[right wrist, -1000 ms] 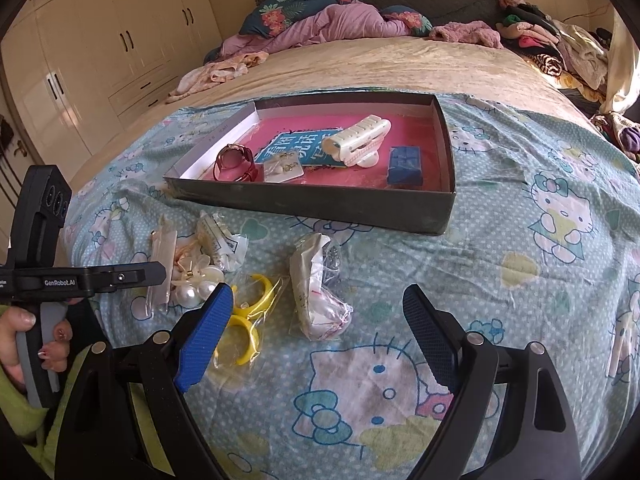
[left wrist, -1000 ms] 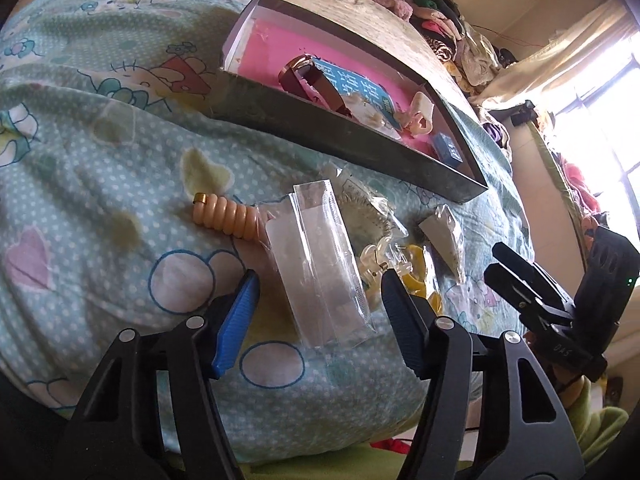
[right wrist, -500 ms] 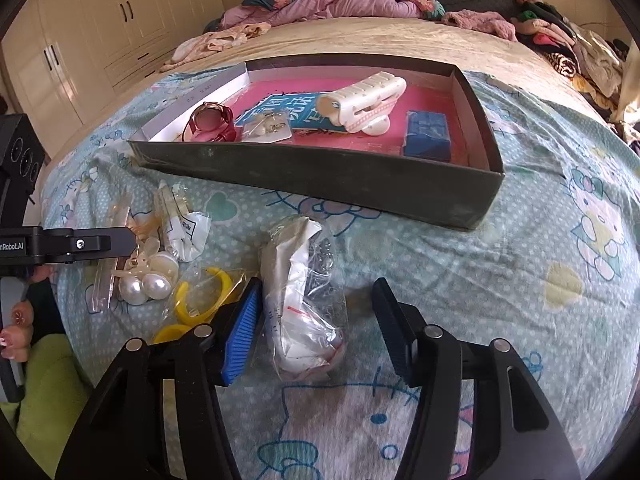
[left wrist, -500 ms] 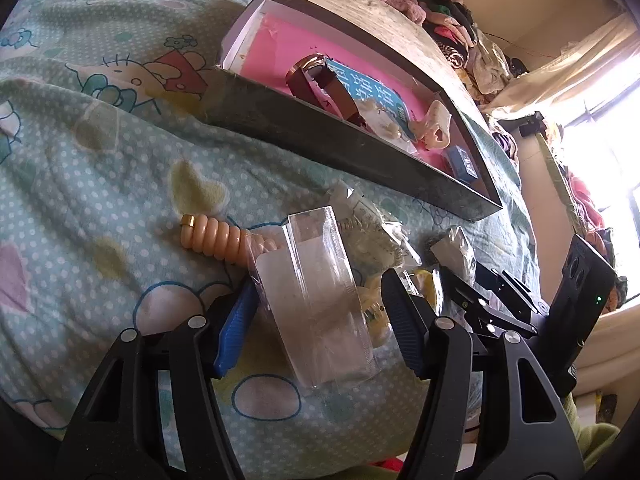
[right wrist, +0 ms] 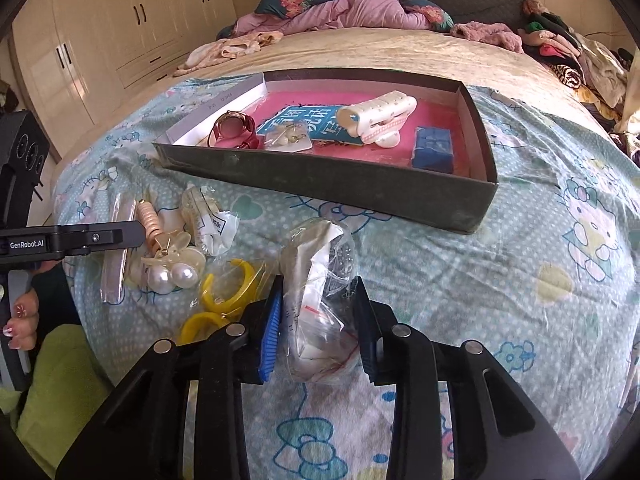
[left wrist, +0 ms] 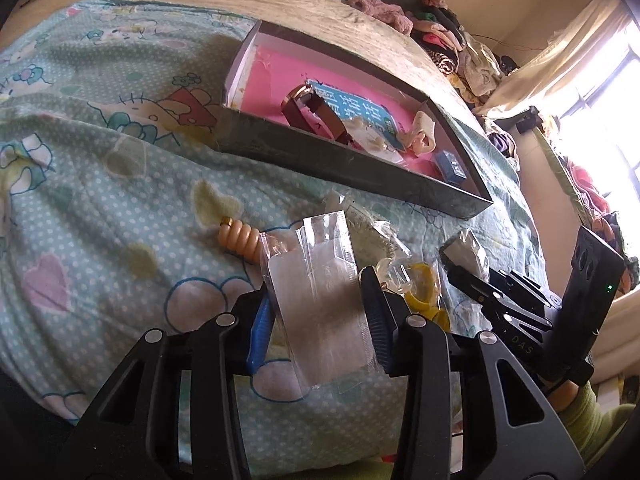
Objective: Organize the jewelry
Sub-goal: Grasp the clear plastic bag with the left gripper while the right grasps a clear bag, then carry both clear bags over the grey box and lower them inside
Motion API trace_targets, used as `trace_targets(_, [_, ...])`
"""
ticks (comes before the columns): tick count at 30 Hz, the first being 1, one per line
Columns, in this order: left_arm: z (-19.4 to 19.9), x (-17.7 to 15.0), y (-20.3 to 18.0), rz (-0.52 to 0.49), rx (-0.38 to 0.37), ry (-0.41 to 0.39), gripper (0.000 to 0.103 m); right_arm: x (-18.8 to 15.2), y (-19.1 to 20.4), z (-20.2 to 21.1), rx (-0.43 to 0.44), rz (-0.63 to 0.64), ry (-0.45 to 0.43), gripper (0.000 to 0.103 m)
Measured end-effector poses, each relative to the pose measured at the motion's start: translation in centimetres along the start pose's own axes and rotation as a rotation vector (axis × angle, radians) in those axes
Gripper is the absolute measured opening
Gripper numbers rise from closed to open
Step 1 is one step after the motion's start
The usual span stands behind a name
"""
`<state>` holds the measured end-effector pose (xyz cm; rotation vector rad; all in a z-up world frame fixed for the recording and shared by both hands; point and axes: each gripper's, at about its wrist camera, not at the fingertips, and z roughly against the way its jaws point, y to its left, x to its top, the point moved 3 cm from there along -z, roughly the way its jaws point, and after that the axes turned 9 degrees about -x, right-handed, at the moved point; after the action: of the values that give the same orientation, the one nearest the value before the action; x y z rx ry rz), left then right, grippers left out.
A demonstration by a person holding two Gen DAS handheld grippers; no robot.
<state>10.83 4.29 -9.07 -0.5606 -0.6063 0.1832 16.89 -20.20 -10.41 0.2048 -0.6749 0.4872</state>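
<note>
The left gripper [left wrist: 318, 320] has just been closing, and its fingers [left wrist: 260, 332] now stand narrow on either side of a flat clear sleeve [left wrist: 320, 300], the pads at or just against the sleeve's long edges; I judge the grip to be taken across the width because the sleeve is thin and lies flat on the bed, so only its edges offer a hold. The right gripper [right wrist: 316, 320] has likewise just been closing, its fingers [right wrist: 270, 332] narrow around a crumpled clear bag [right wrist: 320, 300] with white contents, the plastic bulging between the pads, which seem to press on it. Both packets sit on the cartoon-print quilt [right wrist: 540, 240], near its front edge and close to the person, so each can probably be lifted without dragging over its neighbours. Just left of the bag lie yellow hoops [right wrist: 228, 292] in their own wrapper, then pearl earrings [right wrist: 172, 276] and a peach coiled tie [right wrist: 148, 220], crowded and partly overlapping; the two grippers work near each other, so room between them is tight. Further out stands the shallow dark box [right wrist: 320, 184] with a pink floor, already holding a watch [right wrist: 232, 128], a white hair clip [right wrist: 376, 116] and a small blue box [right wrist: 434, 148]. Its near wall is a low edge to clear, and bare pink floor remains at the left end and right rear.
</note>
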Motion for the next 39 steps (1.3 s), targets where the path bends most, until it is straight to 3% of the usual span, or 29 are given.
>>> trace_targets(16, [5.0, 2.5, -0.3, -0.058, 0.094, -0.174, 0.033, 2.6, 2.7, 3.7, 0.064, 0.053, -0.096, 0.031])
trace_targets(27, [5.3, 4.2, -0.4, -0.064, 0.101, -0.197, 0.033, 5.2, 3.8, 4.2, 0.084, 0.079, -0.146, 0.031])
trace_targets(39, [4.7, 7.5, -0.7, -0.071, 0.097, -0.225, 0.033, 7.5, 1.8, 3.8, 0.044, 0.037, -0.194, 0.031])
